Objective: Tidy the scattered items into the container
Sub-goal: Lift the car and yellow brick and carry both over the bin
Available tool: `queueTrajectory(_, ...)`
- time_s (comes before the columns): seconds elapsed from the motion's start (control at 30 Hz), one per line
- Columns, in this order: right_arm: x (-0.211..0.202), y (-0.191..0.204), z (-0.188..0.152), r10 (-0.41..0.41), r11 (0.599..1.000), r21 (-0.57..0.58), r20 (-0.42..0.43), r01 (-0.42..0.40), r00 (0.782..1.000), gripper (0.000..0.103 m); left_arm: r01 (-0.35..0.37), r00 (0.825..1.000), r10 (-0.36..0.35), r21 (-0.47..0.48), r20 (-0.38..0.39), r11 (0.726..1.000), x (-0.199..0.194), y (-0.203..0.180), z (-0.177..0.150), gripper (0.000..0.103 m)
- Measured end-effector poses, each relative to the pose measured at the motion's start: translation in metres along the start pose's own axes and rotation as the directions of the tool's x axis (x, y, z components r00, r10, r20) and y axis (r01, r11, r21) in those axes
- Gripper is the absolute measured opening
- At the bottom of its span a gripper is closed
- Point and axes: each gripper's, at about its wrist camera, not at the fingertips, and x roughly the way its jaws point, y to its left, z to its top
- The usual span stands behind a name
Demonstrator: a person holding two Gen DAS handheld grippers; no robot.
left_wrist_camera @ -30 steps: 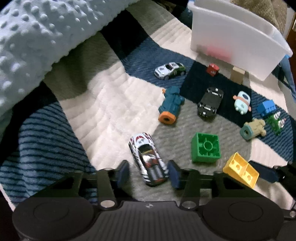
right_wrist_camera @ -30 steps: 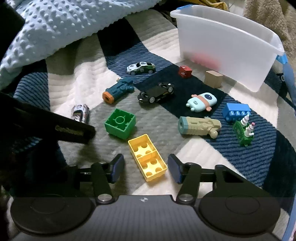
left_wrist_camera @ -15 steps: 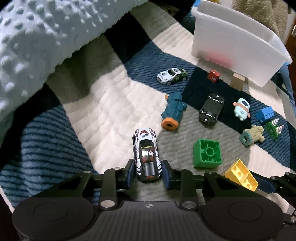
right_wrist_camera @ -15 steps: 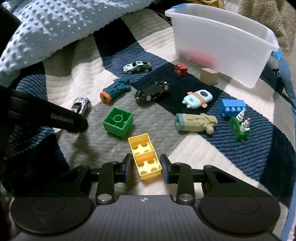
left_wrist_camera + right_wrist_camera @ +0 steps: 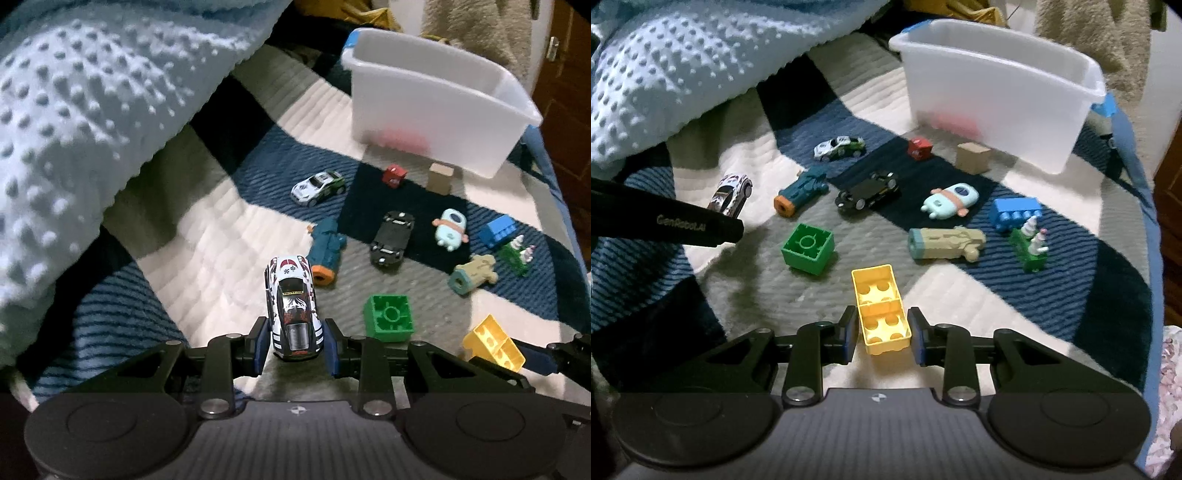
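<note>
The left tool (image 5: pixel 295 345) now grips the white race car (image 5: pixel 293 308) by its rear, nose pointing far, while the right tool (image 5: pixel 883 336), jaws closing, pinches the yellow brick (image 5: pixel 881 308), both lifted off the blanket (image 5: pixel 979 295) they lay on earlier, near-left of the white container (image 5: pixel 993 92).

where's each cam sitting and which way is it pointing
Left wrist: on the left gripper, angled down along its fingers at the white race car they clamp; the right gripper's tip shows at the right edge.
Right wrist: on the right gripper, angled down at the yellow brick its closing jaws flank; the left gripper crosses at left.
Shared: white bin, green brick, quilt.
</note>
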Motion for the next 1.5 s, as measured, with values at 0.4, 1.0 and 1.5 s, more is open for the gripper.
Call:
queueTrajectory(0.4,-0.027,-0.022,0.022,-0.073,0.995,0.072,0.060,0.069,0.995,0.032,0.056,0.994,-0.070,0.150,0.088,0.987,-0.029,-0.025,0.037,0.034)
queueTrajectory(1.0,-0.045,-0.089,0.125,-0.167,0.975,0.181,0.231,0.127,0.958,0.032,0.109,0.962,-0.170,0.269,0.214,0.957,-0.033,-0.075,0.148,0.034)
queueTrajectory(1.5,0.019,-0.156,0.196,-0.203,0.944,0.303,0.227,0.128,0.953,0.032,0.129,0.960,-0.184,0.249,0.211,0.960,0.045,-0.109,0.236,0.034)
